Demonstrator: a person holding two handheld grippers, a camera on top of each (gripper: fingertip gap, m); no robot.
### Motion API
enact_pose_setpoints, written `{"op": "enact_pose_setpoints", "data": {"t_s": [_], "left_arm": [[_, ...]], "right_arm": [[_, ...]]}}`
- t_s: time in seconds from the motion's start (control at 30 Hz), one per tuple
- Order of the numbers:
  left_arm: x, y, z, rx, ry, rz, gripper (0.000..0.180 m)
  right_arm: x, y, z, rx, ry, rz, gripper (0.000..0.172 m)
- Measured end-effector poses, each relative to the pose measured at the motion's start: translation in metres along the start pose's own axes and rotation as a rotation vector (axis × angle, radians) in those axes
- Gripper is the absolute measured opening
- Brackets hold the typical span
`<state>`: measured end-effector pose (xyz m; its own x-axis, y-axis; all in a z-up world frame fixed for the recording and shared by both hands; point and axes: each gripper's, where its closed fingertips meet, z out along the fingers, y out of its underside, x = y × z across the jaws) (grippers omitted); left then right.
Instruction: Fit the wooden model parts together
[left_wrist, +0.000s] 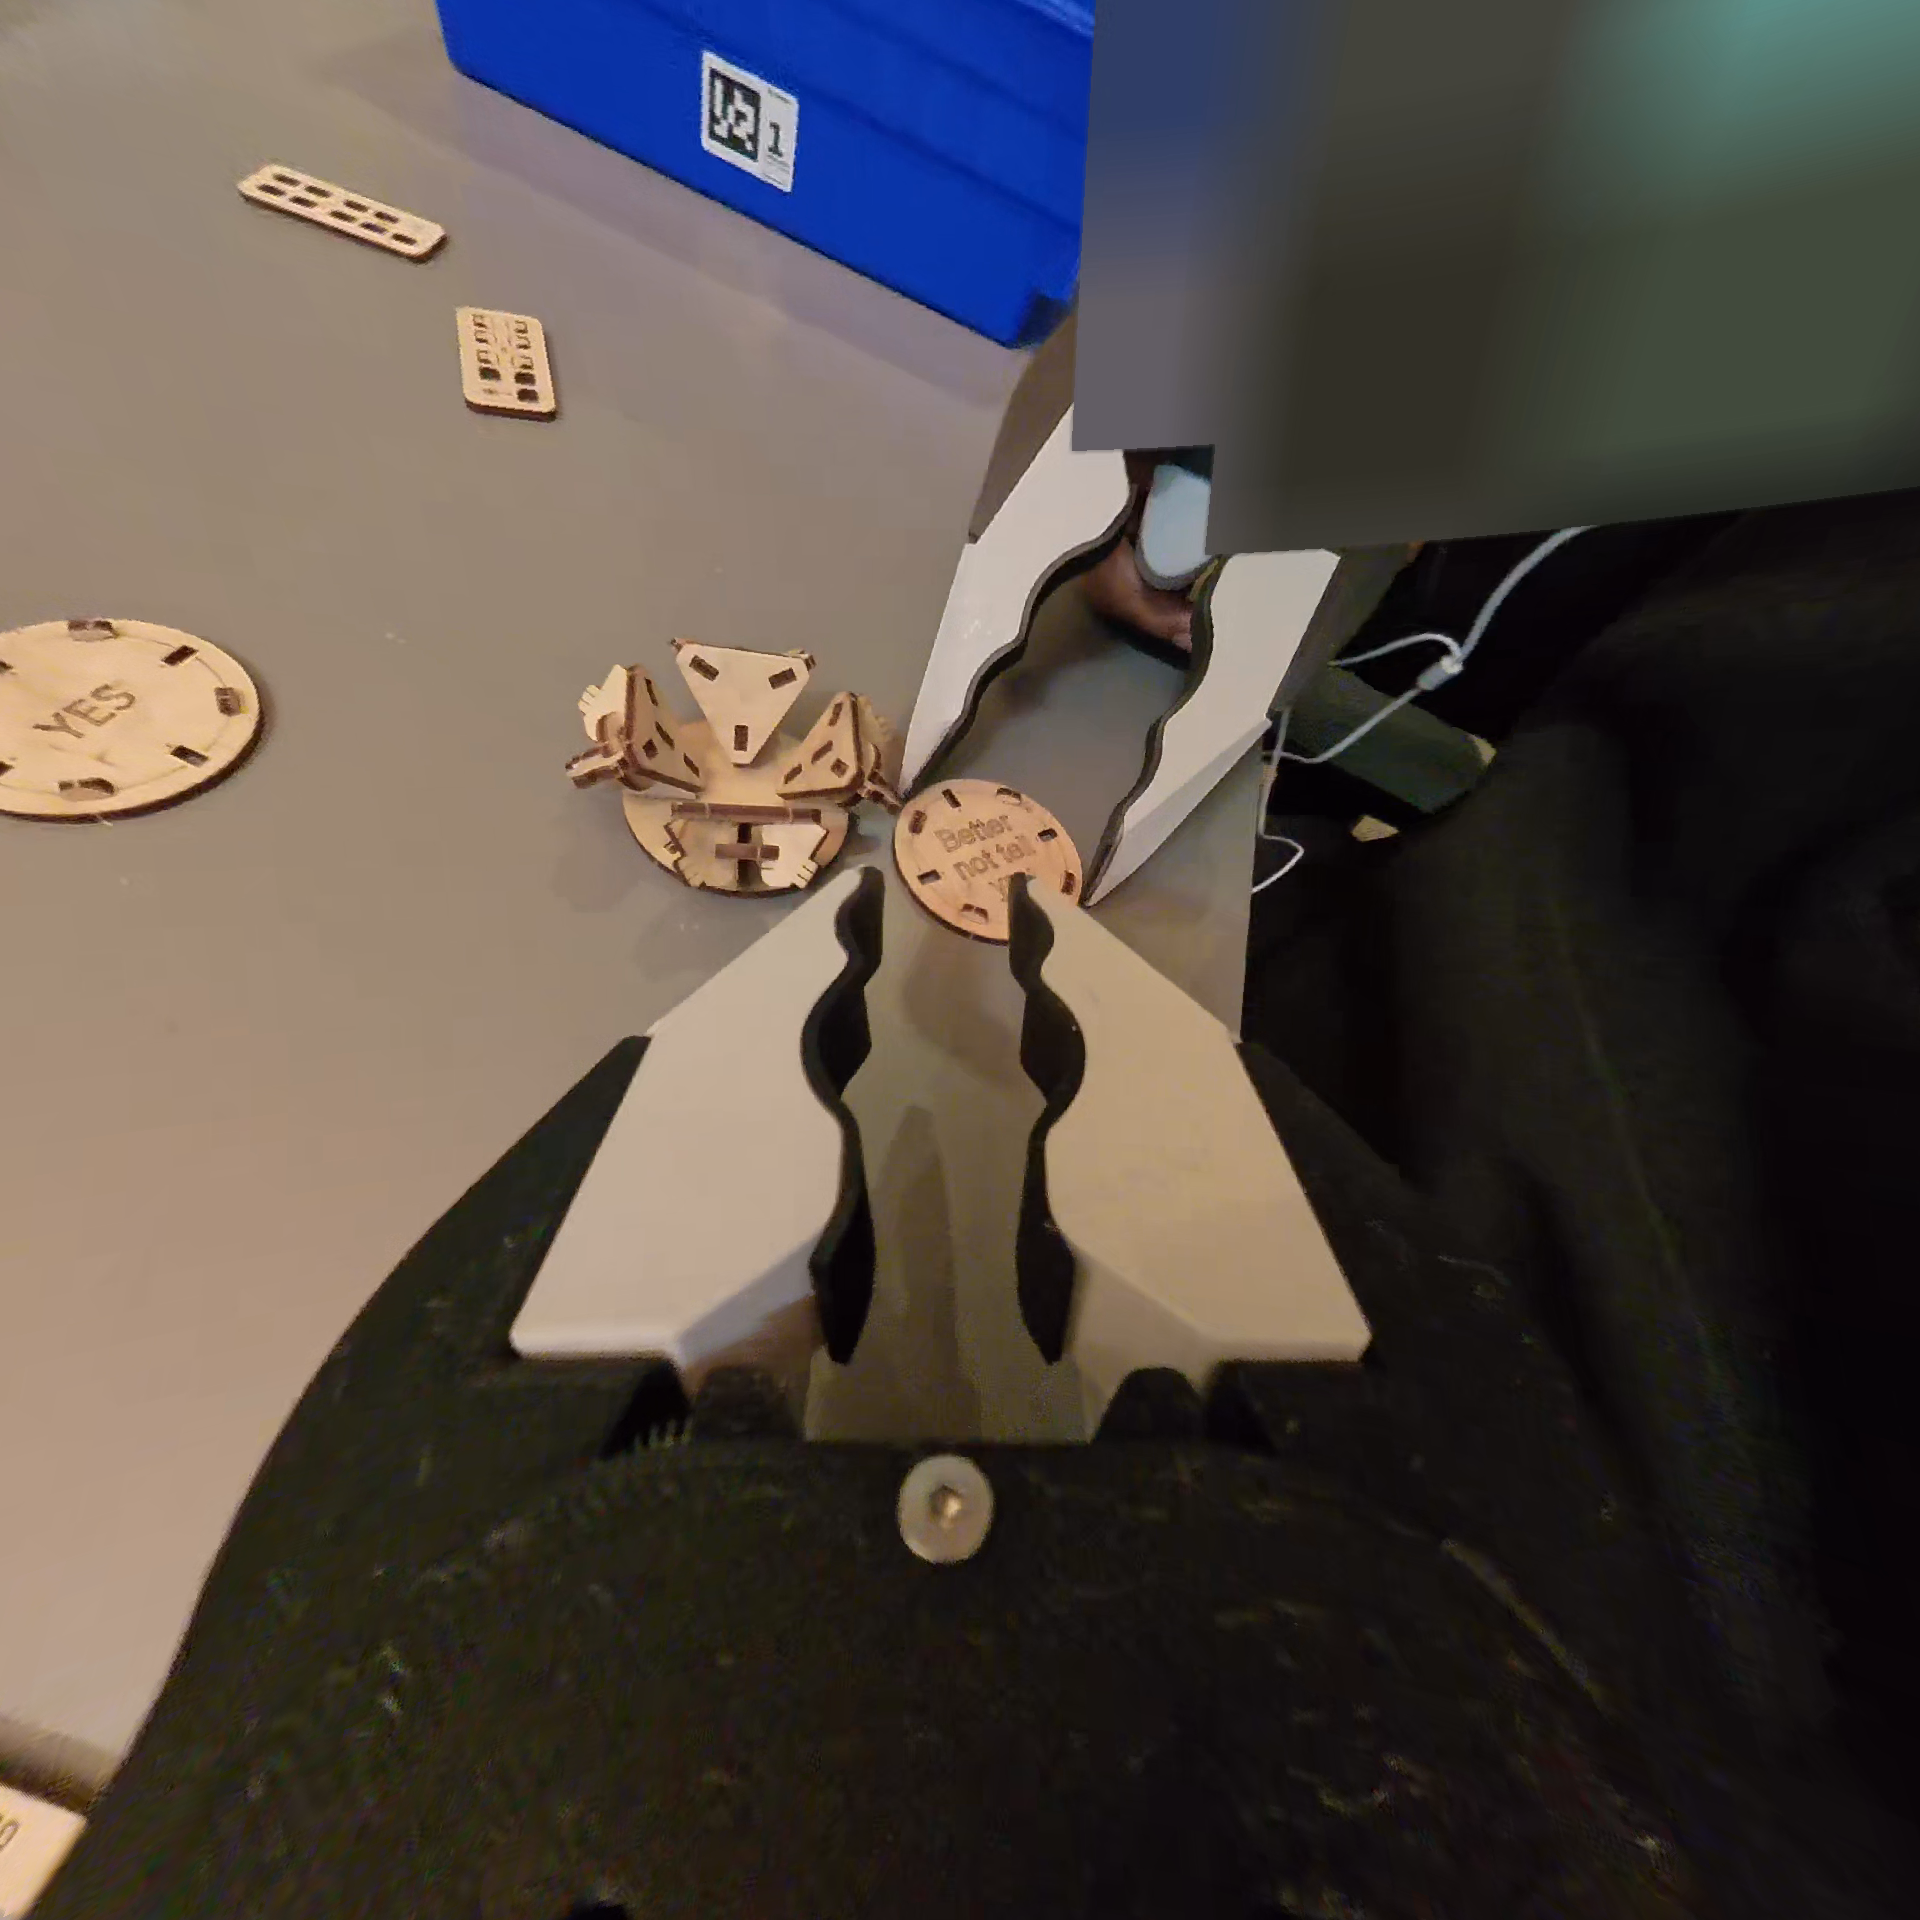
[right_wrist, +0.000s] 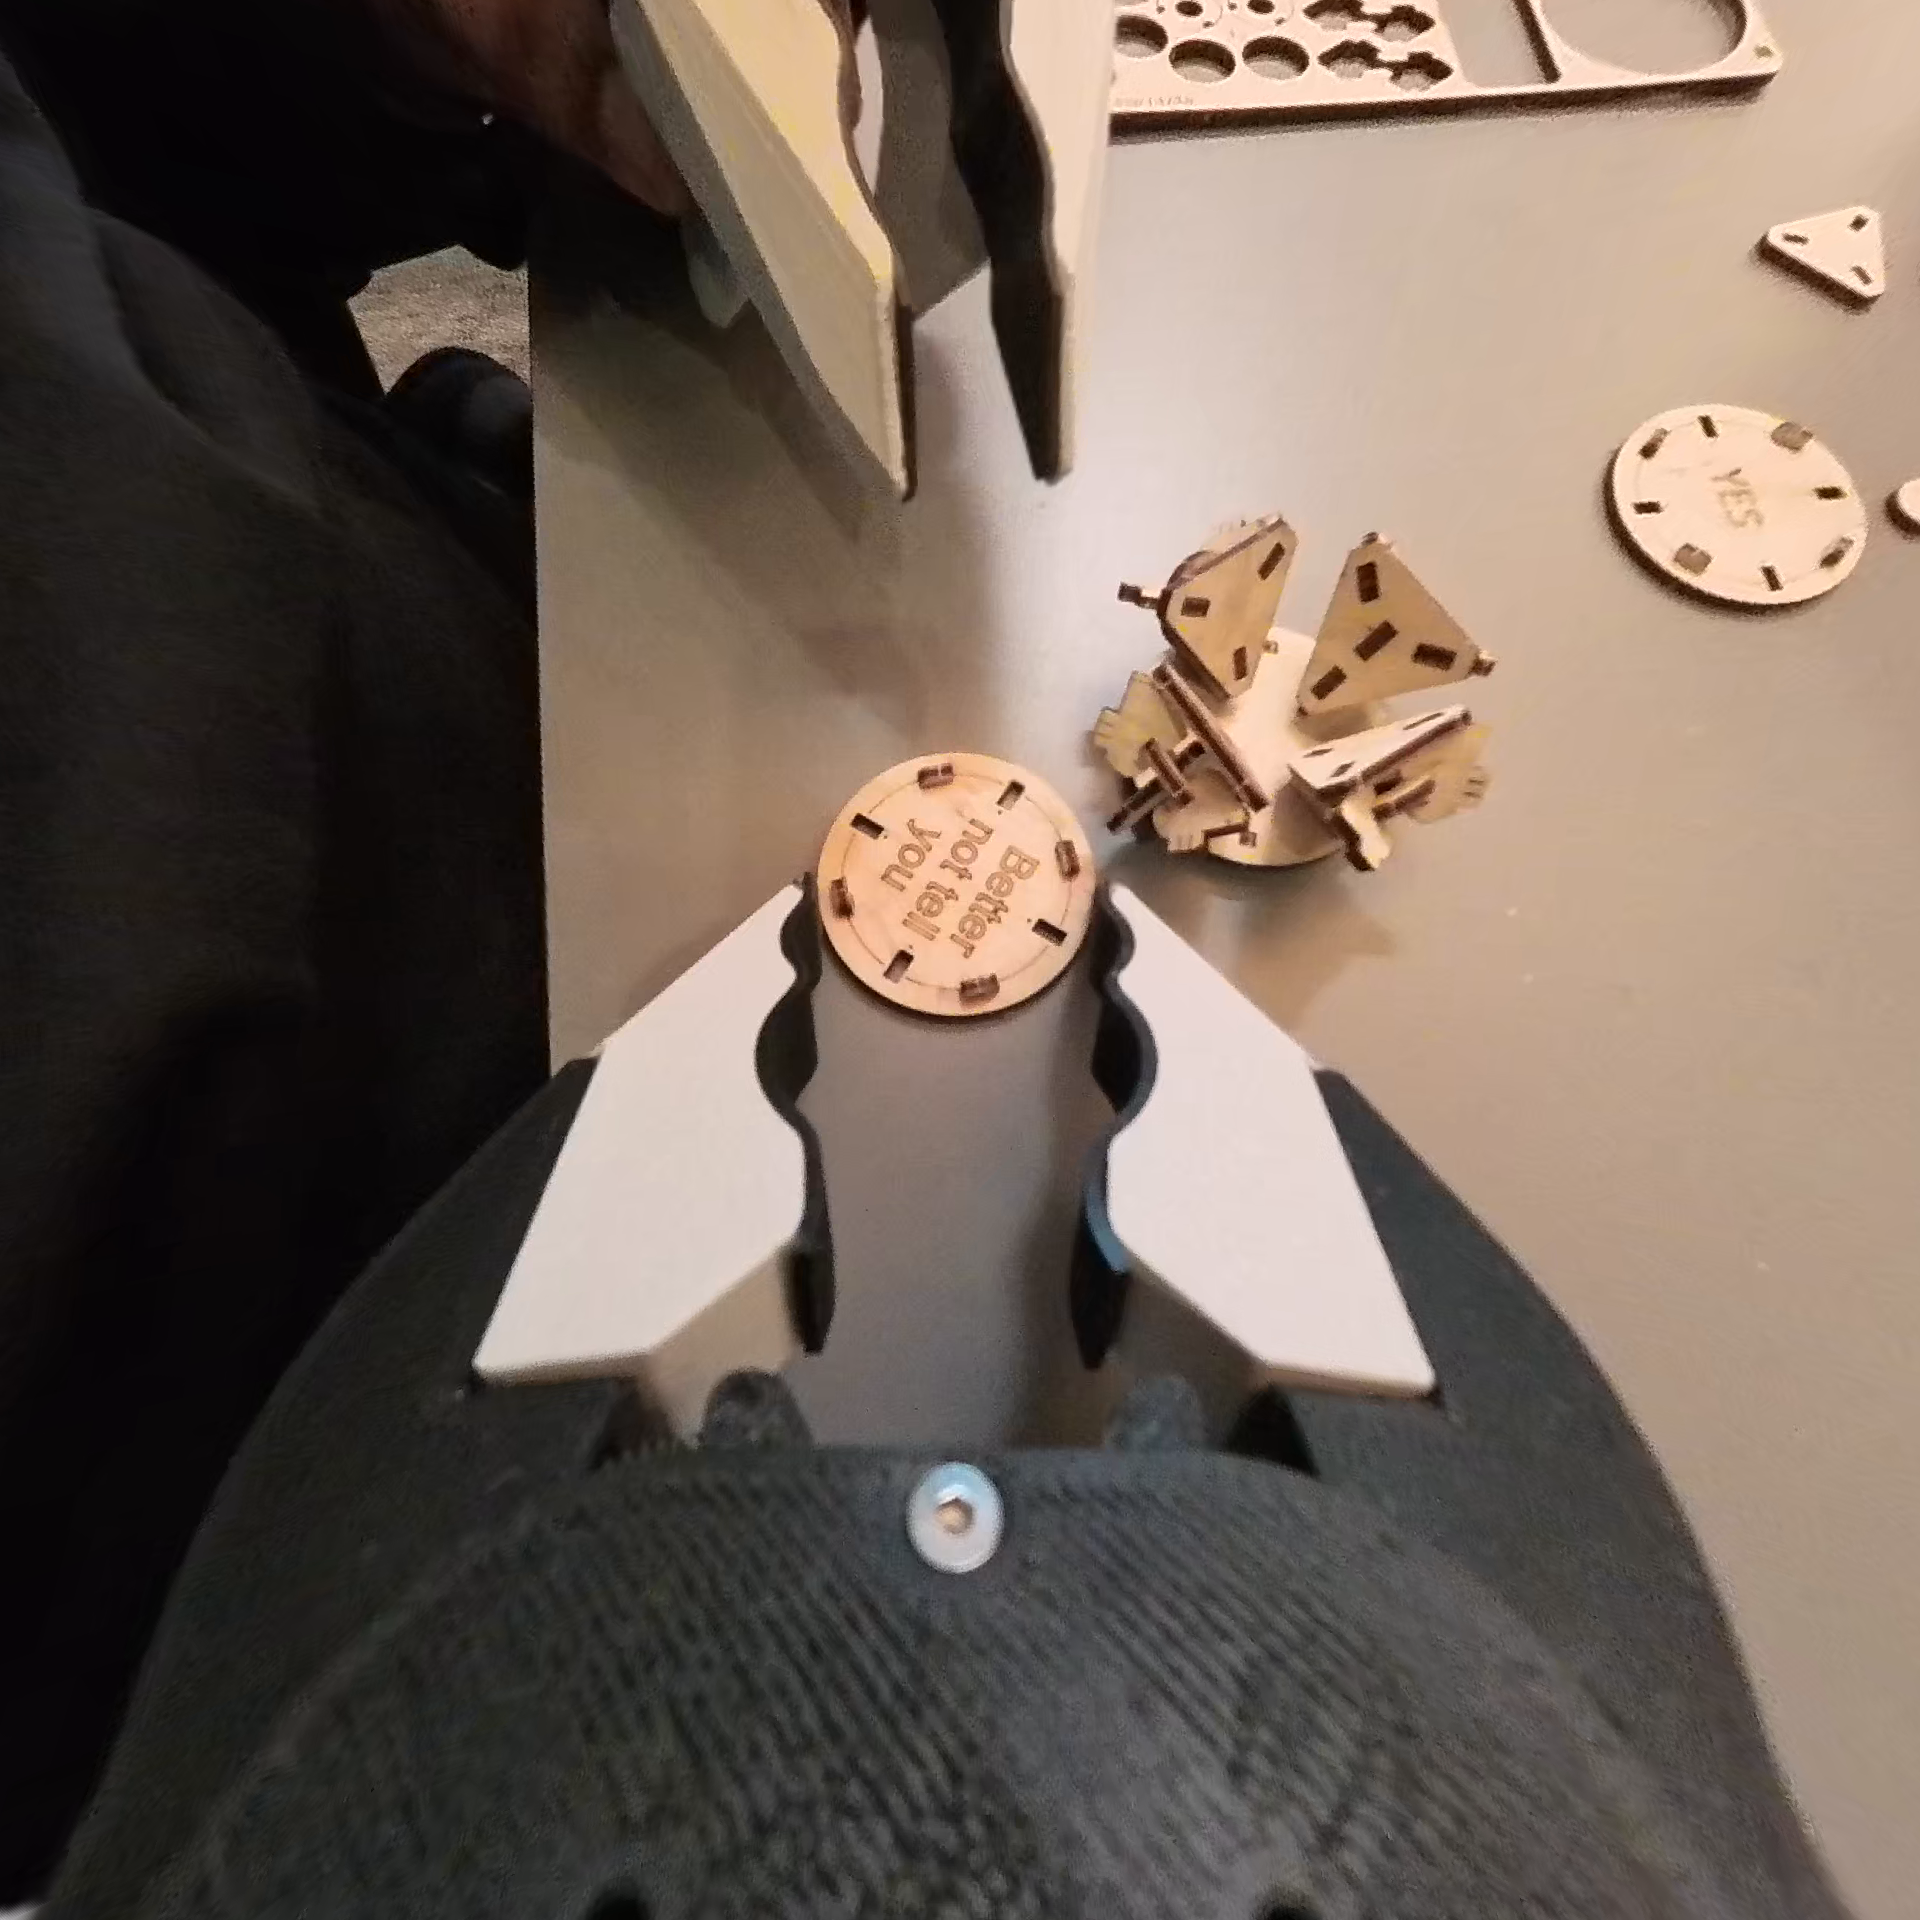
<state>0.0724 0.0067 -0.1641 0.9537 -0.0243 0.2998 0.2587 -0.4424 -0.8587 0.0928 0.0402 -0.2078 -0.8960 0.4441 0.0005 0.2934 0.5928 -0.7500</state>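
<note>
A small round wooden disc with engraved writing (right_wrist: 954, 883) lies flat on the grey table (right_wrist: 1455, 1039), close to the table's edge. My right gripper (right_wrist: 958, 899) is open and its two fingertips stand on either side of the disc without pressing on it. In the left wrist view it reaches in from the far side (left_wrist: 1003, 831) and straddles the disc (left_wrist: 977, 847). My left gripper (left_wrist: 943, 885) is open with nothing between its pads. In the right wrist view it hangs above the table beyond the disc (right_wrist: 977, 478). A partly built wooden assembly of triangles on a round base (right_wrist: 1288, 717) stands beside the disc.
A larger engraved wooden disc (right_wrist: 1735, 509) and a loose wooden triangle (right_wrist: 1823, 255) lie farther out. A cut-out wooden sheet (right_wrist: 1455, 52) lies at the far side. Two slotted wooden strips (left_wrist: 343, 211) (left_wrist: 506, 362) lie near a blue bin (left_wrist: 831, 156). The table edge (right_wrist: 540, 727) runs just left of the disc. Spacing between my two grippers at the tips: around 6 centimeters.
</note>
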Motion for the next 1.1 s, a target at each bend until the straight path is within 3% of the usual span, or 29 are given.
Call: {"op": "enact_pose_setpoints", "data": {"t_s": [0.1, 0.23, 0.5, 0.63, 0.73, 0.77, 0.87, 0.97, 1.1], "left_arm": [[-0.009, 0.001, 0.003, -0.022, -0.058, -0.009, 0.025], [-0.04, 0.011, 0.008, -0.103, -0.247, -0.075, 0.023], [-0.017, 0.011, 0.042, -0.187, -0.145, -0.021, 0.023], [-0.001, 0.011, 0.039, -0.198, -0.018, -0.021, 0.019], [0.0, -0.005, 0.02, -0.121, 0.05, 0.06, 0.024], [-0.008, -0.017, 0.014, -0.066, 0.018, 0.122, 0.025], [-0.054, -0.06, 0.0, 0.073, -0.183, 0.312, 0.029], [-0.1, -0.095, 0.004, 0.108, -0.248, 0.327, 0.04], [-0.166, -0.085, 0.02, -0.032, -0.35, 0.379, 0.046]], "right_arm": [[0.001, 0.0, 0.0, 0.0, 0.009, -0.003, 0.051], [0.014, 0.008, -0.009, 0.0, 0.042, 0.031, 0.051], [0.047, 0.032, -0.037, -0.001, 0.144, 0.112, 0.052], [0.064, 0.037, -0.058, 0.063, 0.151, 0.142, 0.062], [0.08, 0.012, -0.086, 0.266, 0.156, 0.121, 0.035], [0.087, 0.001, -0.092, 0.315, 0.166, 0.096, 0.031], [0.116, -0.031, -0.09, 0.36, 0.238, 0.02, 0.04], [0.153, -0.058, -0.068, 0.317, 0.311, -0.065, 0.037], [0.166, -0.082, -0.025, 0.302, 0.157, -0.122, 0.048]]}}
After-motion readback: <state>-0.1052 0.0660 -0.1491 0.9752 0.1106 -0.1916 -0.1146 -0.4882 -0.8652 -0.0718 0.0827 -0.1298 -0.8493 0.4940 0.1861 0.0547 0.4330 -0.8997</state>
